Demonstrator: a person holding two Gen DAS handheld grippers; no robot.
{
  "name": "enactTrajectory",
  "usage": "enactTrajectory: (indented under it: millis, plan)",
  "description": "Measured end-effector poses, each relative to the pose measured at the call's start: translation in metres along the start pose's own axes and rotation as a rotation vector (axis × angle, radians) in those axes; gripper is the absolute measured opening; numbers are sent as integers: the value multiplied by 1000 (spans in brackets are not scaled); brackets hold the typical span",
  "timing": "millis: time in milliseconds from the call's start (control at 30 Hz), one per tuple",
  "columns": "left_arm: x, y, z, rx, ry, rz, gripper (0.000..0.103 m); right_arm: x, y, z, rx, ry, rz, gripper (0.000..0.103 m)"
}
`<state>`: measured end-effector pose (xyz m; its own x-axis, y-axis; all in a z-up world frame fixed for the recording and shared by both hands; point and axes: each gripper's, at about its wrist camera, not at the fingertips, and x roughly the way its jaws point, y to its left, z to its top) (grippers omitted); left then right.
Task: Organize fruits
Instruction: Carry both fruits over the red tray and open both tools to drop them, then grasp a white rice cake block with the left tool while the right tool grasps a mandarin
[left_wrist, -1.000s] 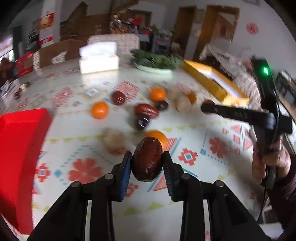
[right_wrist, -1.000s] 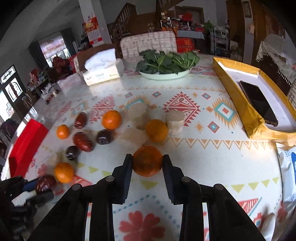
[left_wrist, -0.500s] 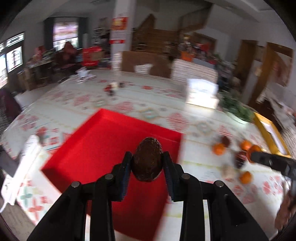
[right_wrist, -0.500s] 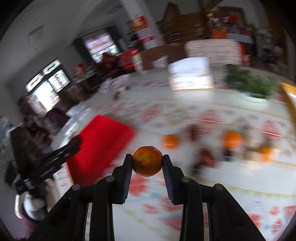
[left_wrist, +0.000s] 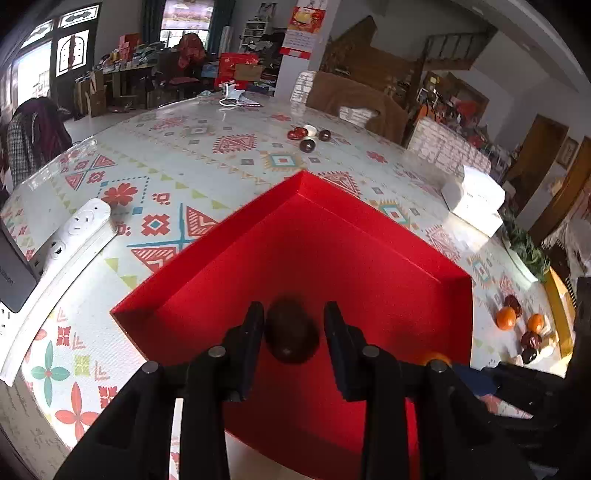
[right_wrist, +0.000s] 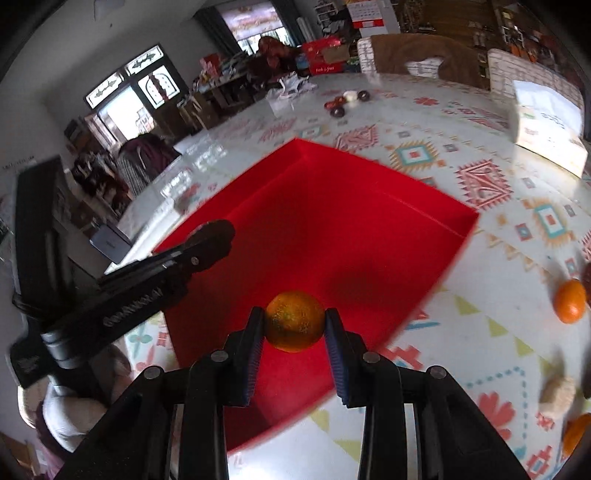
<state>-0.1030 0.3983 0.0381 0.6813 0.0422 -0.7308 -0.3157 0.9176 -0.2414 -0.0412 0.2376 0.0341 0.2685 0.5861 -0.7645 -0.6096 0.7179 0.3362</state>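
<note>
Over the shallow red cardboard box (left_wrist: 369, 266), the left gripper (left_wrist: 293, 325) has its black fingers spread wider than the dark brown oval date (left_wrist: 291, 334) that sits blurred between them; there is a clear gap on the right side of the fruit and it looks unclamped, though whether it touches the box floor cannot be told. The box rests on a round table covered with a white cloth printed in red, teal and yellow geometric motifs (left_wrist: 221, 162), one corner pointing away from the camera. In the right wrist view the right gripper (right_wrist: 294, 326) is clenched on a small round orange mandarin (right_wrist: 294, 321), both blue-edged pads pressing its sides, and holds it above the near edge of the same red box (right_wrist: 369, 229). The left gripper (right_wrist: 212, 240) shows there from the side, reaching in over the box's left wall with the dark date at its tip. On the cloth to the right of the box lie more fruits: another orange mandarin (right_wrist: 570, 301), a pale beige lumpy piece (right_wrist: 558, 393), and in the left view a loose cluster of mandarins and dark dates (left_wrist: 521, 325). A white power strip (left_wrist: 70, 240) lies left of the box, and a white tissue box (left_wrist: 474, 199) stands beyond its far right side.
</note>
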Motion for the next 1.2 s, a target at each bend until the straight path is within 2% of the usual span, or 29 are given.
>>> enactTrajectory:
  millis: [33,133,233,300,367,467,533,600,700,767,833,1067,1200]
  plan:
    - [0,2,0,-6,-1,-2,35,6,0,1,-11,9,-4,37]
    - [-1,4,1,-27,-6,-5,50,6,4,1,-50,3,-50,37]
    - [-11,6,1,-50,-38,-17,60,-5,5,4,-44,-15,-45,37]
    - [-20,7,0,-80,-69,-7,83,-18,2,2,-28,-37,-36,39]
    - [-37,8,-4,-117,-134,-9,89,-28,-5,-1,-10,-52,-42,41]
    - [-54,7,-13,-159,-190,-51,90,-38,-8,-11,1,-57,-120,41]
    - [-59,3,-17,-160,-182,-39,90,-40,-10,-19,25,-53,-148,41]
    - [-61,-6,-18,-130,-156,-4,90,-37,-12,-26,62,-37,-142,41]
    - [-69,-16,-22,-109,-160,-27,90,-26,-13,-31,128,-8,-82,41]
    - [-71,-23,-23,-85,-153,-26,90,-19,-11,-35,140,12,-83,45]
    - [-72,-30,-25,-65,-149,-23,90,-22,-9,-34,124,8,-121,49]
    - [-71,-48,-29,-36,-137,-32,90,-40,-28,-42,146,0,-189,49]
    - [-73,-68,-29,-5,-118,-70,90,-46,-39,-46,166,-2,-141,49]
